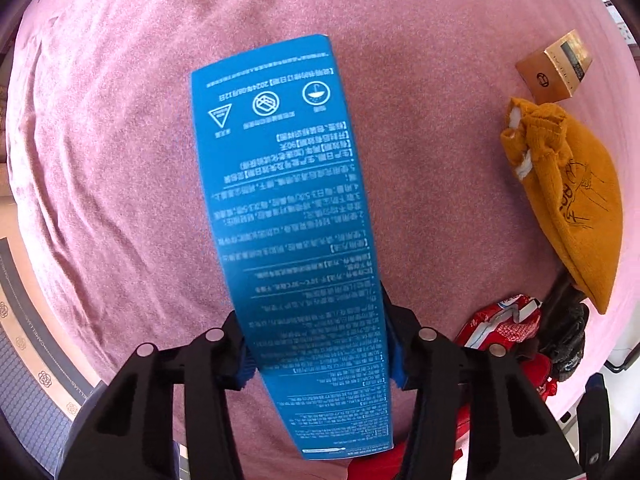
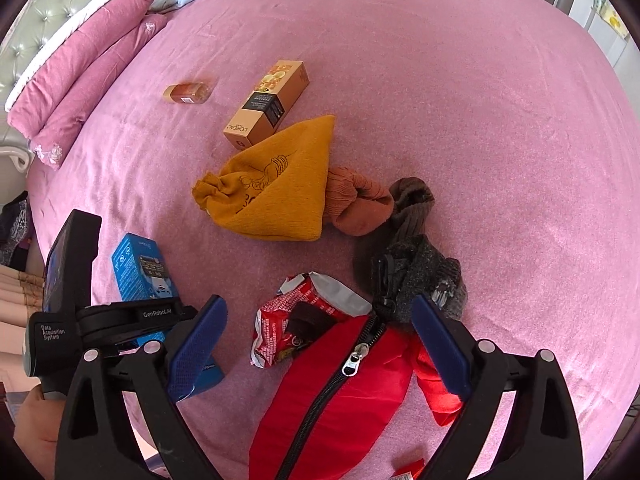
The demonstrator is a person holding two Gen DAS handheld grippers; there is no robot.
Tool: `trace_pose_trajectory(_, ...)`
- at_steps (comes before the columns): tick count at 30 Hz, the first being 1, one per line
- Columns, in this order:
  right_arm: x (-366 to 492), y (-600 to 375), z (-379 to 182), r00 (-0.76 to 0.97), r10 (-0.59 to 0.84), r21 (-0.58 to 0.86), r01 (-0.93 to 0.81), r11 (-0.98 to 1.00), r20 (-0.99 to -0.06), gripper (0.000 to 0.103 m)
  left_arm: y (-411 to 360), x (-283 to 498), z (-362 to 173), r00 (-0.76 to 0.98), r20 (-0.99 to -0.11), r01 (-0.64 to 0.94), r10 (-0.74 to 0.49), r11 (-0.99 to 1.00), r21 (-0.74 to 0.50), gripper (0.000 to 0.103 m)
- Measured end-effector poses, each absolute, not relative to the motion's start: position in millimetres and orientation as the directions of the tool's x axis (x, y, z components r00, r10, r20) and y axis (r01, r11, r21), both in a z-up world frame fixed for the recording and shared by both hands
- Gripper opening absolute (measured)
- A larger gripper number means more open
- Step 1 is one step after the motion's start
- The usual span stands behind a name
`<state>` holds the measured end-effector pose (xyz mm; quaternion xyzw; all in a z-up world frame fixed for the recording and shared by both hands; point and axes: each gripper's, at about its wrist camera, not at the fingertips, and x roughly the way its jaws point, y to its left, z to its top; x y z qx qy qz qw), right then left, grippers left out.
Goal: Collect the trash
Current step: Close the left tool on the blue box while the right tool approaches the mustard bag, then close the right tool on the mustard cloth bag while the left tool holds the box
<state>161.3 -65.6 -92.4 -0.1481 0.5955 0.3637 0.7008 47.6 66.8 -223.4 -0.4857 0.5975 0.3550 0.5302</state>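
A long blue box (image 1: 292,216) with white print lies on the pink bedspread (image 1: 120,160). My left gripper (image 1: 318,344) is shut on it, its blue pads pressing on the box's two long sides near one end. The right wrist view shows that same blue box (image 2: 136,268) under the left gripper's black body (image 2: 120,316). My right gripper (image 2: 318,308) hangs open above a crumpled red snack wrapper (image 2: 280,320) and a red zippered bag (image 2: 340,400), with nothing between its pads. The wrapper (image 1: 500,324) lies at the bag's mouth.
A mustard drawstring pouch (image 2: 276,184), a gold carton (image 2: 268,104) and a small amber bottle (image 2: 186,92) lie further up the bed. A rust sock (image 2: 356,204) and dark socks (image 2: 416,256) sit beside the bag. Pink pillows (image 2: 80,64) line the headboard. A person's hand (image 2: 36,432) holds the left gripper.
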Motion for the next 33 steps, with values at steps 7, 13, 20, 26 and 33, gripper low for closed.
trace_pose_trajectory(7, 183, -50, -109, -0.084, 0.403, 0.378, -0.557, 0.739, -0.911, 0.074, 93, 43, -208, 0.171, -0.964, -0.93, -0.205, 0.289, -0.226, 0.049)
trace_pose_trajectory(13, 191, -37, -120, -0.125, 0.443, 0.446, -0.473, 0.76, -0.888, 0.064, 112, 46, -193, 0.247, -0.943, -0.892, -0.223, 0.328, -0.312, 0.05)
trace_pose_trajectory(20, 194, -20, -127, -0.116, 0.44, 0.445, -0.424, 0.789, -0.891, 0.037, 124, 51, -194, 0.255, -0.936, -0.849, -0.244, 0.406, -0.338, 0.05)
trace_pose_trajectory(26, 185, -14, -114, -0.06, 0.447, 0.426, -0.437, 0.792, -0.892, 0.01, 136, 56, -180, 0.264, -0.926, -0.821, -0.269, 0.442, -0.363, 0.05)
trace_pose_trajectory(33, 155, -26, -67, 0.009, 0.484, 0.43, -0.444, 0.786, -0.875, 0.007, 137, 33, -141, 0.283, -0.913, -0.762, -0.294, 0.509, -0.4, 0.05)
